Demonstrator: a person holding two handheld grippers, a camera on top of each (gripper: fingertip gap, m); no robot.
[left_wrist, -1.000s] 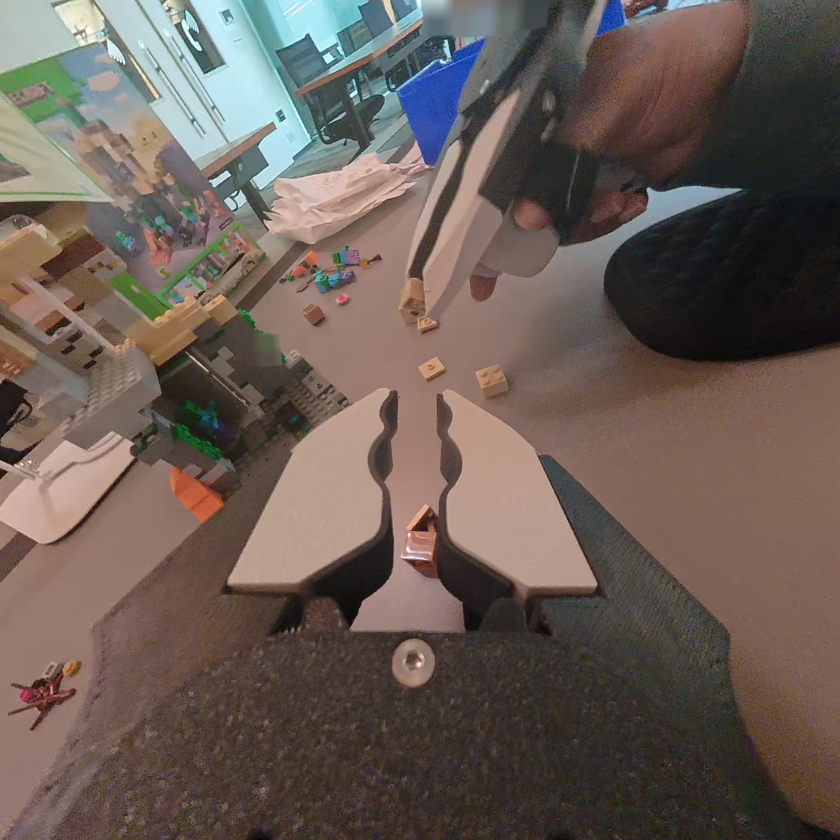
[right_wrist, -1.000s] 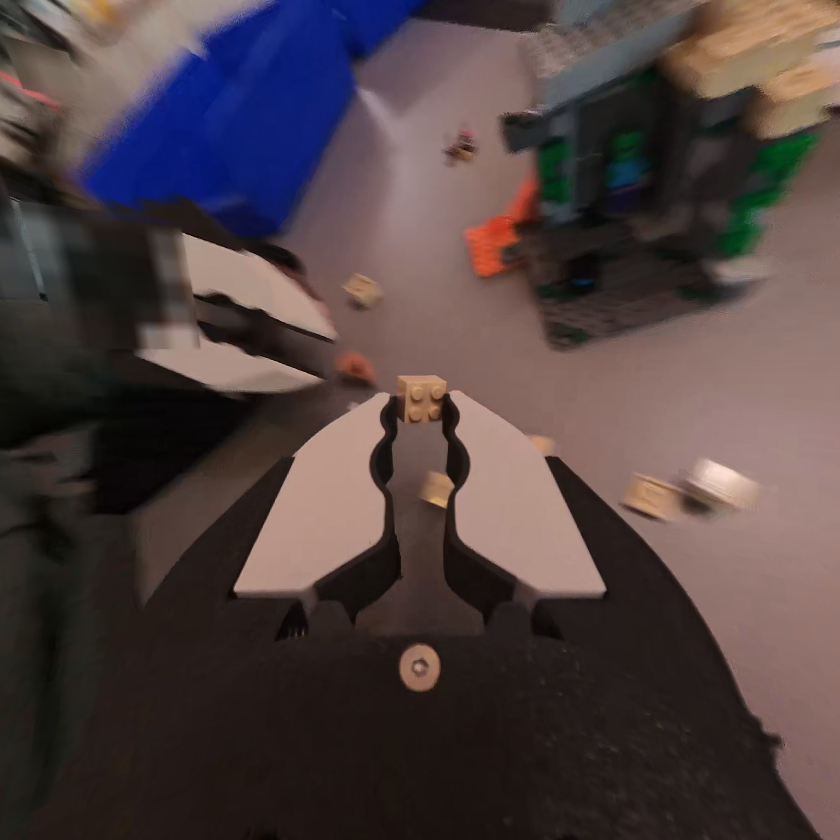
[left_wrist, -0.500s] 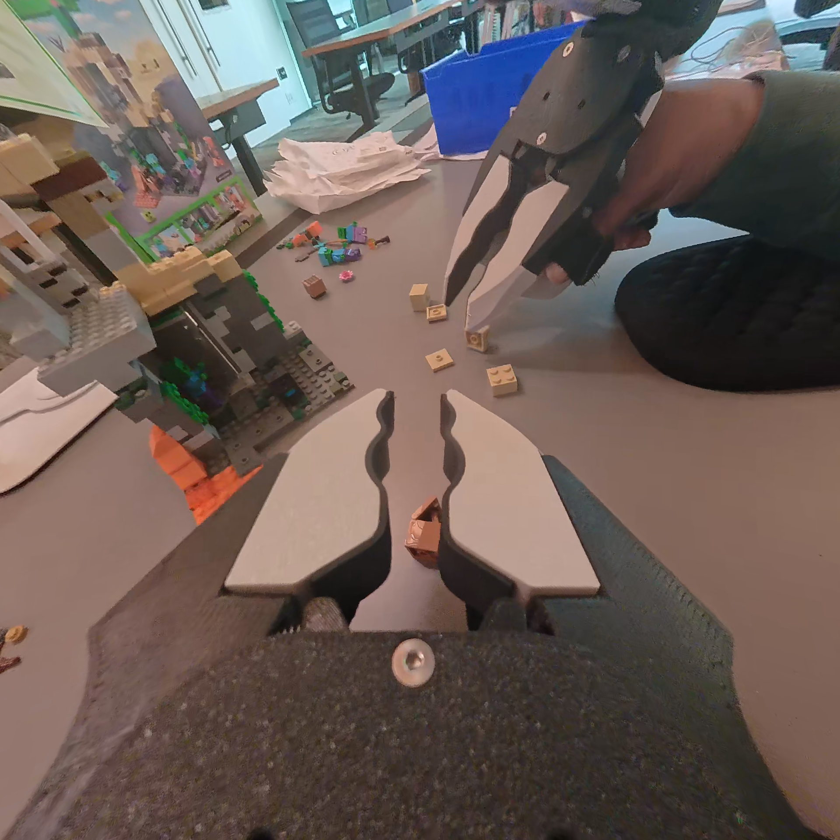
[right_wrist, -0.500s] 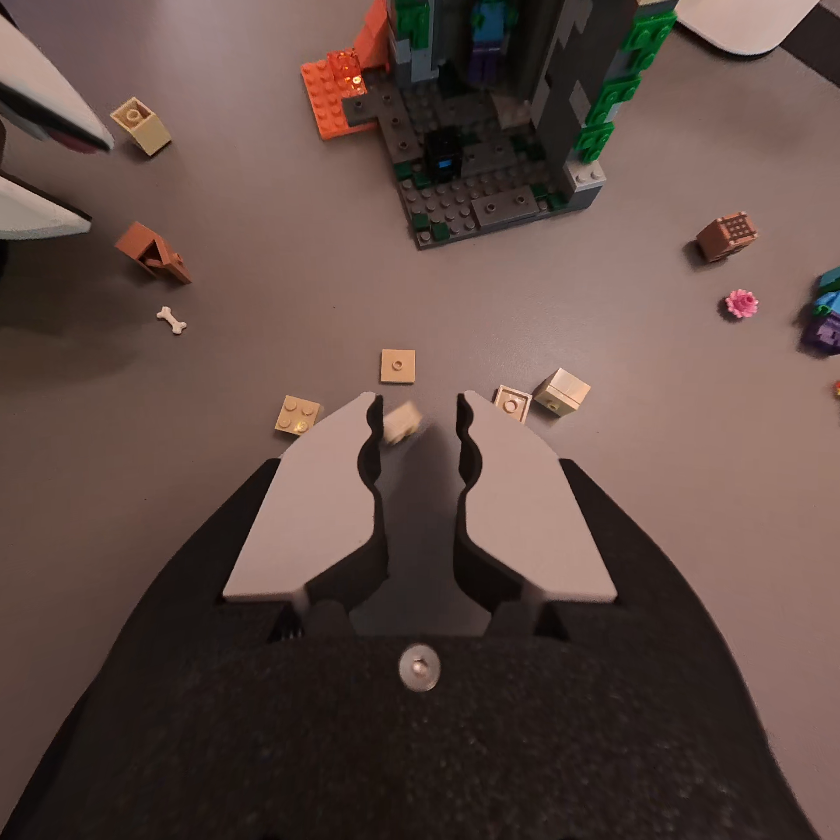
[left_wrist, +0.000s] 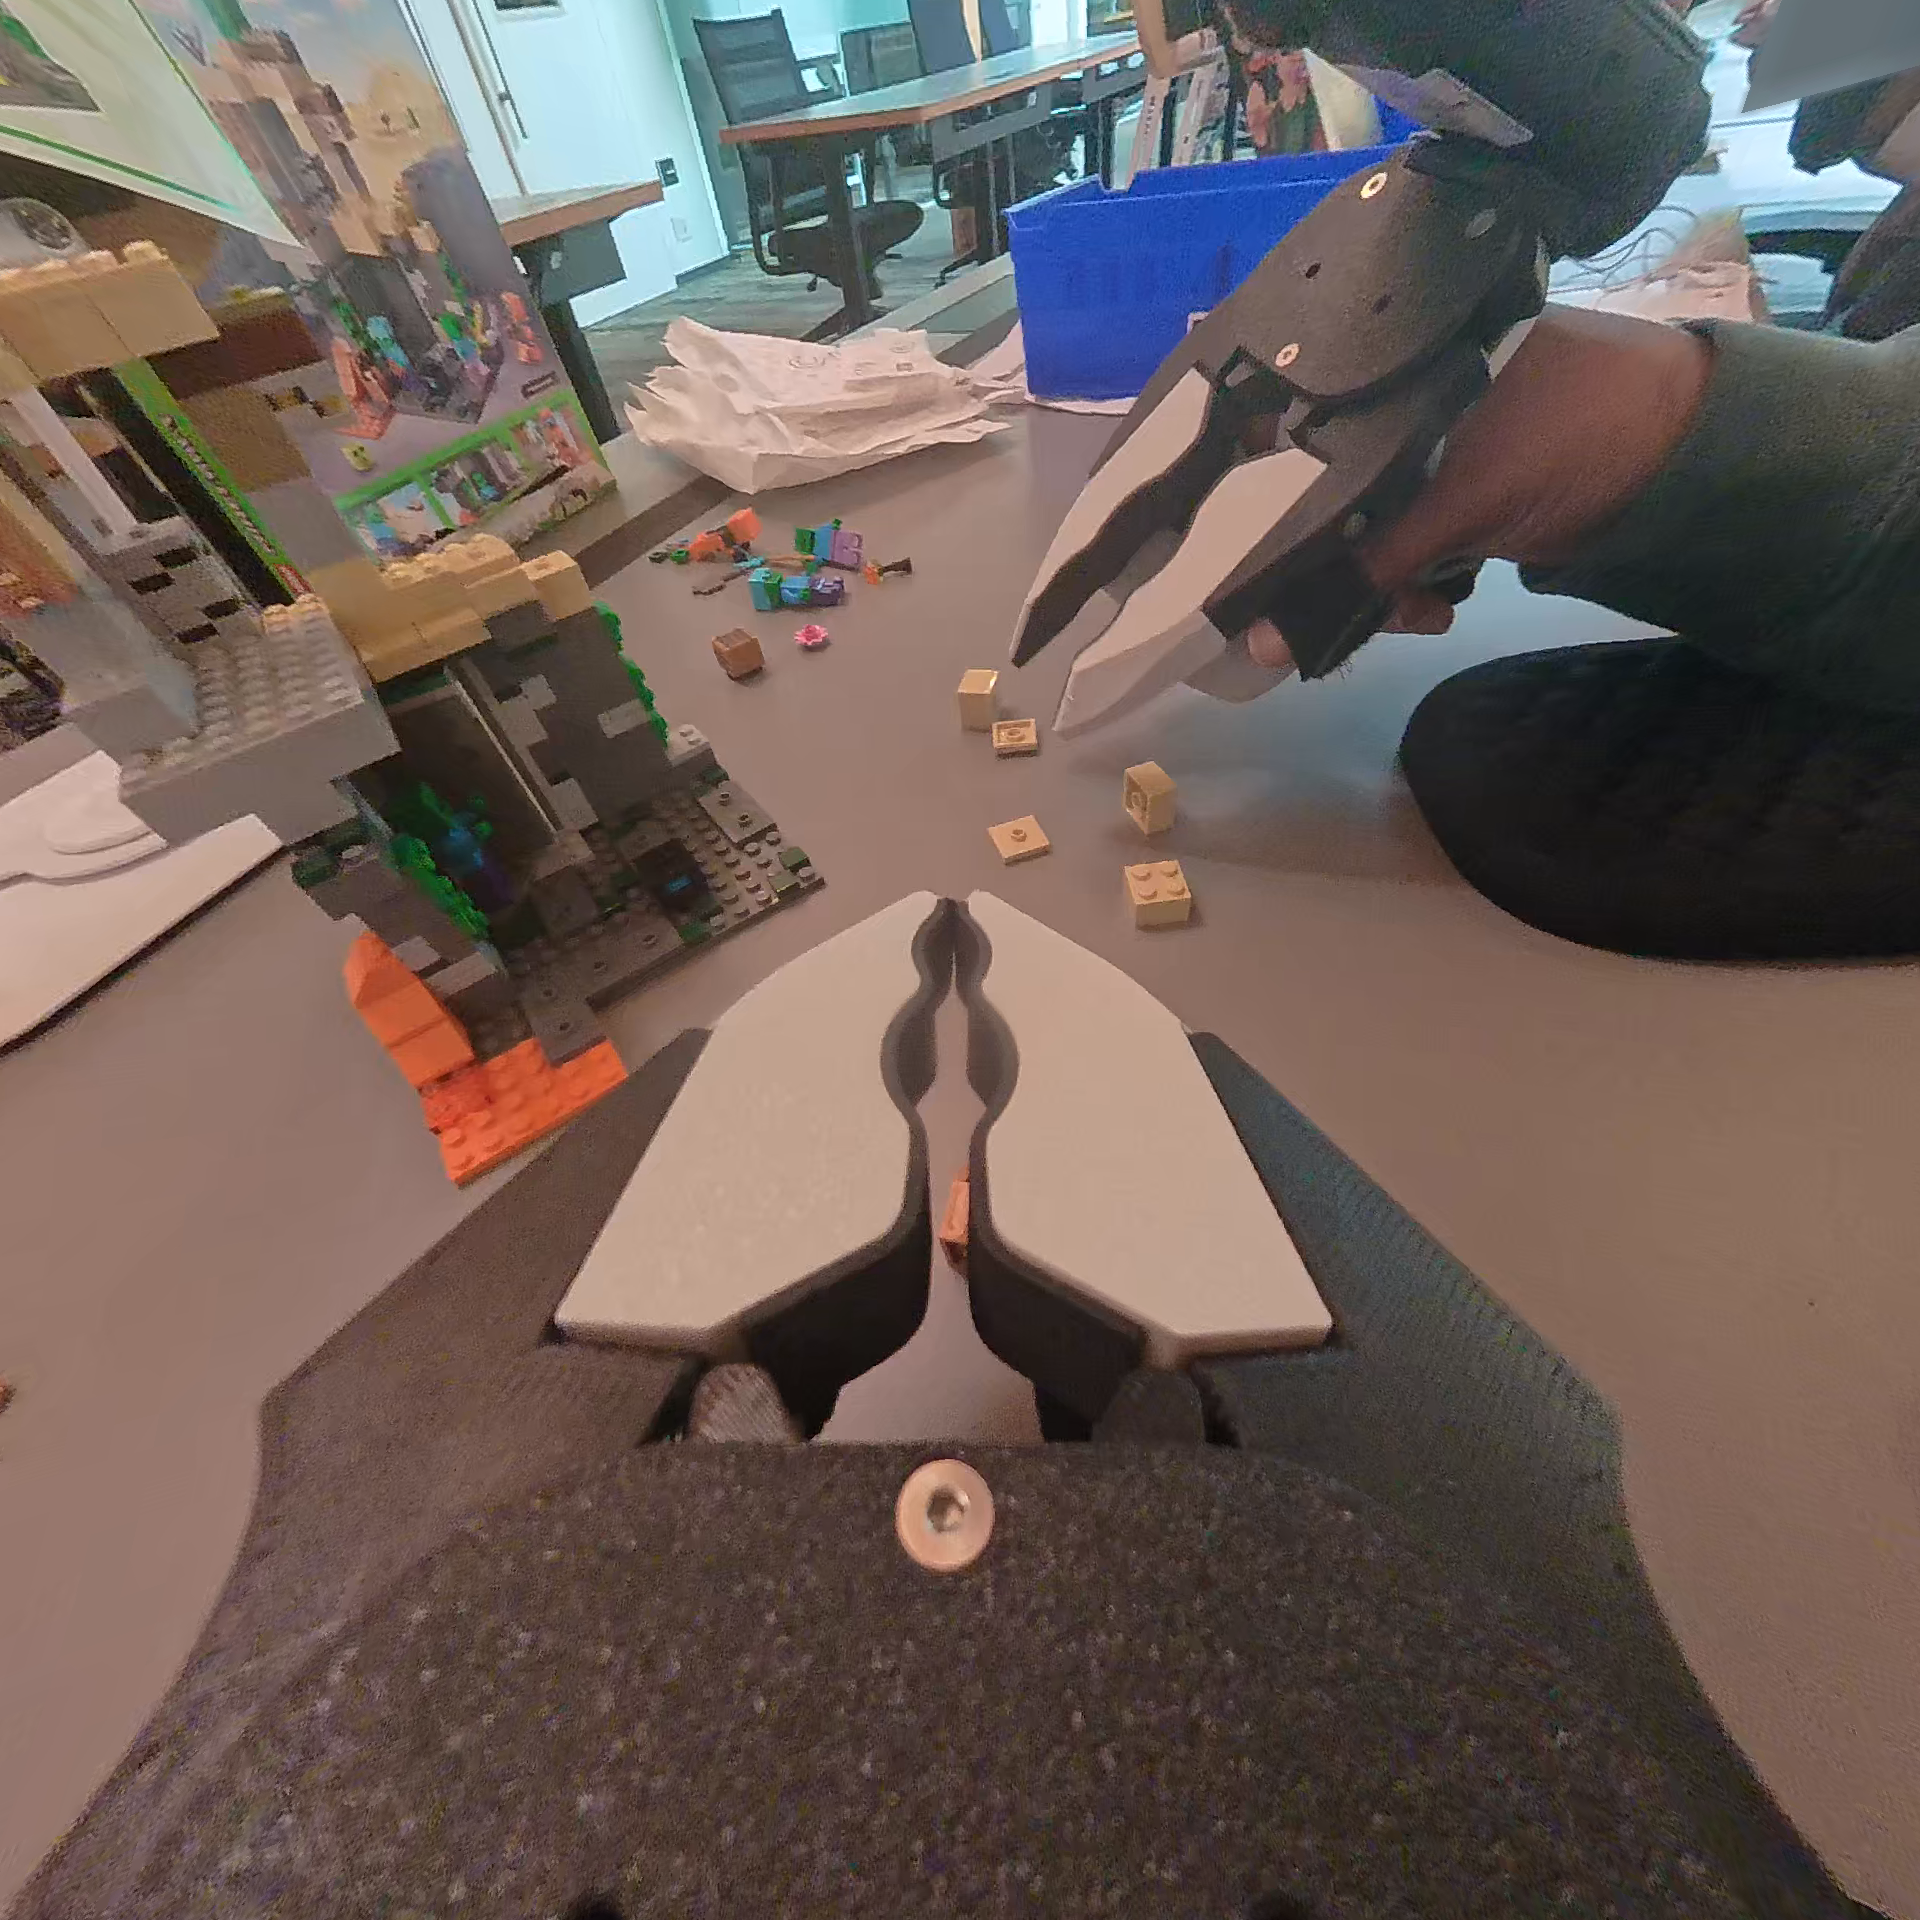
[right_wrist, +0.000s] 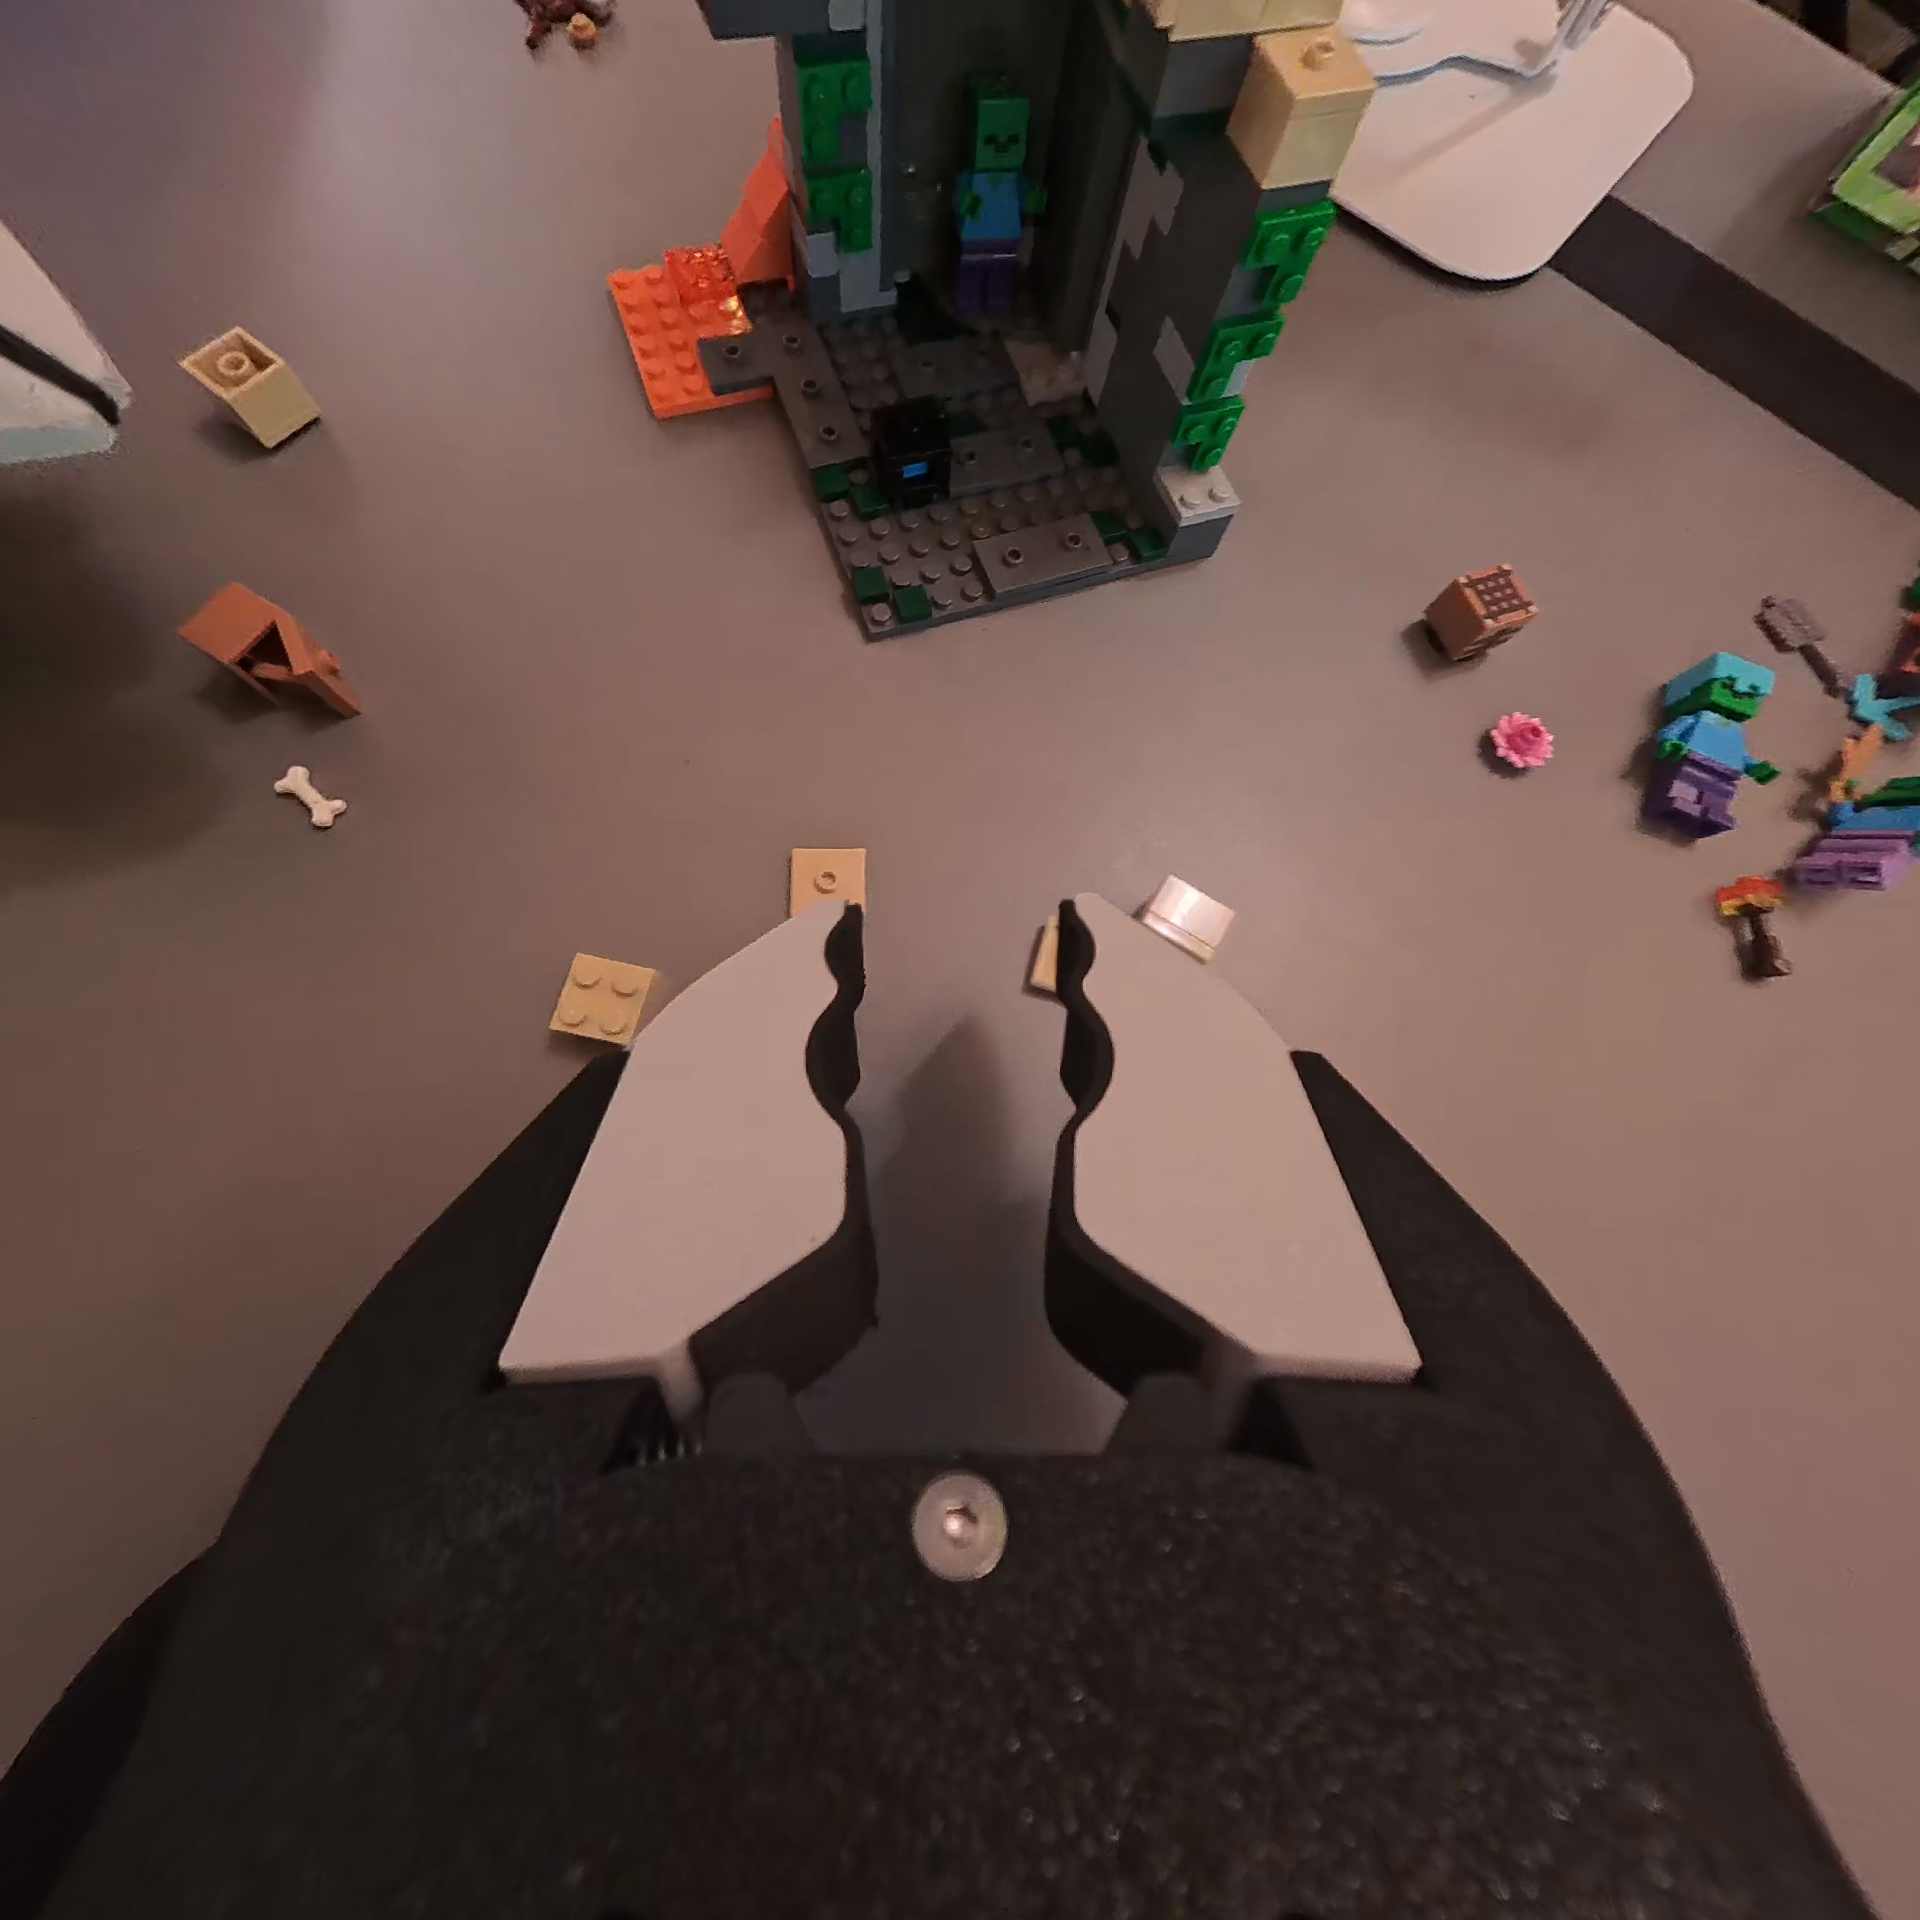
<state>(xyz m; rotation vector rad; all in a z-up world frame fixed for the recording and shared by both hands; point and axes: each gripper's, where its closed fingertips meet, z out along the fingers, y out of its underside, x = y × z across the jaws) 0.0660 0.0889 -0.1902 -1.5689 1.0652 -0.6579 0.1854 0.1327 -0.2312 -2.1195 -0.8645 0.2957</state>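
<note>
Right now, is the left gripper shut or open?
Shut. In its own view the left gripper has fingertips meeting, nothing between them; a brown piece on the table shows through the gap behind the tips.

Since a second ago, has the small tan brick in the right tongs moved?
Yes: the small tan brick dropped from the right tongs and lies tilted on the grey table beside the flat tan four-stud plate.

Left wrist view sits low, skimming the floor past its fingers; right wrist view looks steeply down. Both share the brick model (left_wrist: 499, 790) (right_wrist: 1018, 343) ahead.
</note>
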